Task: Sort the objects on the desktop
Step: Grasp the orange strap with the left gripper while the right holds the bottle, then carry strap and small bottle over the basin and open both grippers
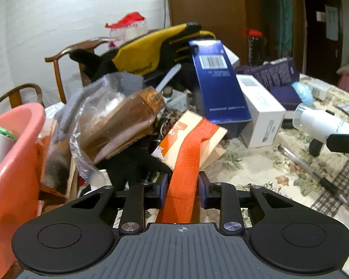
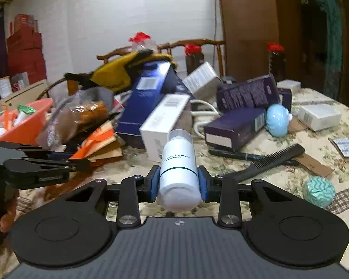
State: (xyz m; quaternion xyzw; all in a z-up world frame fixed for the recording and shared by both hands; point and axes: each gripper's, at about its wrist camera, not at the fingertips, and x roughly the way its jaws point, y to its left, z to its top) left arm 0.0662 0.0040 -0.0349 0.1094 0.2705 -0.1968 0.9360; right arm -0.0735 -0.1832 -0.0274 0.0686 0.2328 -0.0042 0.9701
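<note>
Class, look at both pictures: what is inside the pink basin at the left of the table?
In the pink basin you can see orange pieces and a white item with a green top. Its wall covers everything lower, so the rest cannot be told.

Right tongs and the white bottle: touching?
Touching. The right wrist view shows both blue pads of the right tongs pressed flat against the white bottle, no gap either side.
</note>
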